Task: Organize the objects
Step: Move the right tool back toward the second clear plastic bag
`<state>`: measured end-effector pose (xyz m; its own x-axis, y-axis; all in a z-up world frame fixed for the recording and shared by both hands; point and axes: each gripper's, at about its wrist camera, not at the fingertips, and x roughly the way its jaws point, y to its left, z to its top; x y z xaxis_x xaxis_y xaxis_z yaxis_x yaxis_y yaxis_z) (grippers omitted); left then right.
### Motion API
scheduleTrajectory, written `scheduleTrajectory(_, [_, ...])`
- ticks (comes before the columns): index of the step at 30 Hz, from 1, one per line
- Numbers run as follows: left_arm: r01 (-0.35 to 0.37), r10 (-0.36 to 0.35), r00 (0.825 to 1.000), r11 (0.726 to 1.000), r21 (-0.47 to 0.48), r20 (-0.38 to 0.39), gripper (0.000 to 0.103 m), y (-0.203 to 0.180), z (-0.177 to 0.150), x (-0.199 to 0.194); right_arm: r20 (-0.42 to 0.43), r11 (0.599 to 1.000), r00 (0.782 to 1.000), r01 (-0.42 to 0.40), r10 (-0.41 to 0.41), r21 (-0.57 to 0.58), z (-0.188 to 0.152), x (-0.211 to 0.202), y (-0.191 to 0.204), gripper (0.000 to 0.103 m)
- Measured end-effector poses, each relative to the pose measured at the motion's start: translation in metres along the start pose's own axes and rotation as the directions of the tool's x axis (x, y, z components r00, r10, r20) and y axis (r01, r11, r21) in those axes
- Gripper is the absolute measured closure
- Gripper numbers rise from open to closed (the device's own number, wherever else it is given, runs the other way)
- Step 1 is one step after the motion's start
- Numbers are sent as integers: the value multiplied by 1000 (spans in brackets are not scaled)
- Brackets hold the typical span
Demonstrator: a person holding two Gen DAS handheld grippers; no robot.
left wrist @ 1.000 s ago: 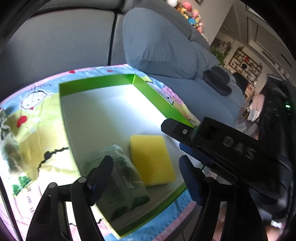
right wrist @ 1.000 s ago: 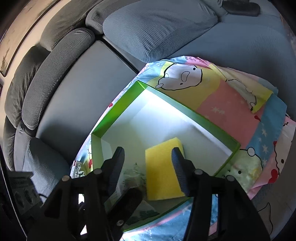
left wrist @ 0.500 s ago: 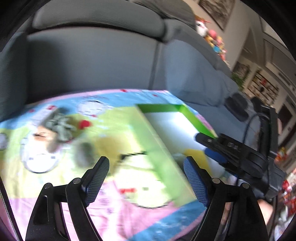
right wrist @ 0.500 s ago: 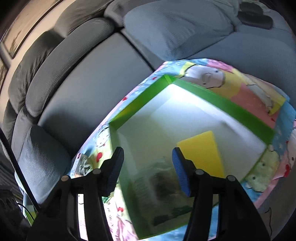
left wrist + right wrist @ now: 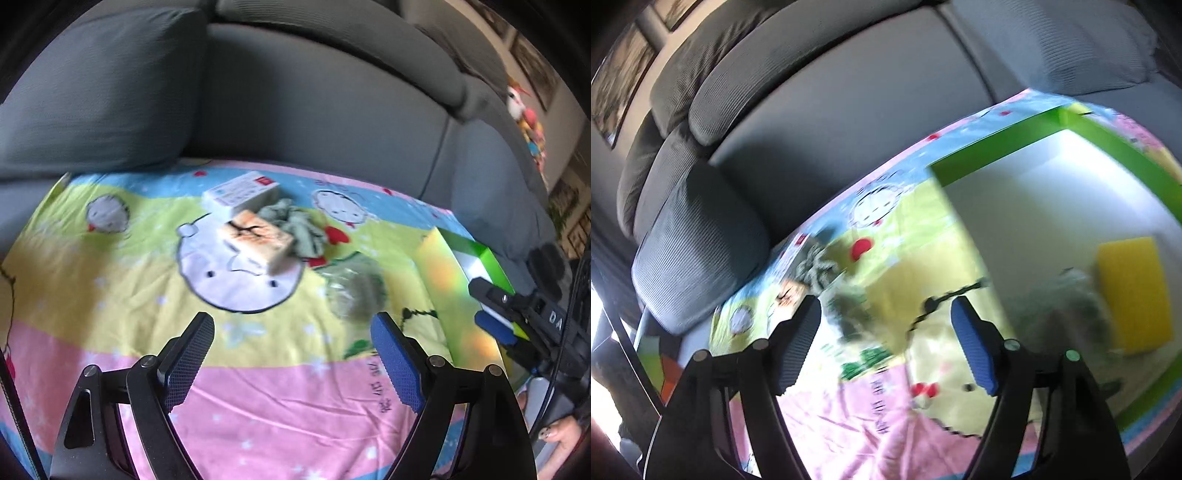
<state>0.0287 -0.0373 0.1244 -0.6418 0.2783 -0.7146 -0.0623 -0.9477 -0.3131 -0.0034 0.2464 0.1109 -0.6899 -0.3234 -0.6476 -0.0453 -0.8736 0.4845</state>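
Note:
On the cartoon blanket (image 5: pixel 258 398) lie a white carton (image 5: pixel 240 192), a tan block (image 5: pixel 255 238), a crumpled green cloth (image 5: pixel 301 225) and a clear packet with green print (image 5: pixel 354 290). My left gripper (image 5: pixel 291 354) hovers over the blanket short of them, its jaws opening with nothing between. The green box (image 5: pixel 997 147) holds a yellow sponge (image 5: pixel 1134 295) and a blurred clear packet (image 5: pixel 1067 306). My right gripper (image 5: pixel 886 343) is left of the box over the blanket, its jaws opening and empty. It also shows by the green box (image 5: pixel 443 273) as the right gripper (image 5: pixel 487 308).
A grey sofa back (image 5: pixel 314 96) and a cushion (image 5: pixel 92 92) rise behind the blanket. A second cushion (image 5: pixel 698 240) lies at the blanket's left end. A person's fingertip (image 5: pixel 554 435) shows at the lower right. Both views are motion-blurred.
Both grippers swung left, away from the box. The left one no longer straddles the packet in the box, the right one no longer straddles the sponge. Both jaws stand wider.

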Motion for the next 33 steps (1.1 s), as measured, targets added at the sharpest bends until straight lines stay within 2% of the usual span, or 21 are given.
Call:
scheduleTrajectory(6, [16,-18,999,998,-53,-30,16,21,1,6,-69,998,998,-12,8,-56,-5,25,24,26])
scheduleTrajectory(10, [56,-60,997,996,-71,-56,16,19,2,20,-144,996,986,-86,80,-38,-6,48,41,26])
scheduleTrajectory(14, [107,-111,992,992,-60,-66,16,7,5,31,-218,983,960,-181,178,4,-1,69,60,28])
scheduleTrajectory(16, [114,-118,991,992,-63,-62,16,4,7,35,-230,988,962,-154,147,-12,5,75,66,28])
scheduleTrajectory(19, [113,-117,991,991,-66,-66,16,2,9,42,-199,991,973,-128,116,-48,7,75,67,27])
scheduleTrajectory(25, [107,-111,991,993,-55,-79,16,-6,8,52,-208,992,971,-127,121,-16,9,77,51,28])
scheduleTrajectory(31, [109,-111,989,994,-27,-98,16,-18,2,59,-224,993,968,-116,113,1,6,80,41,44])
scheduleTrajectory(33, [117,-120,987,993,-30,-106,16,-20,1,62,-233,994,967,-108,107,7,5,82,39,43])
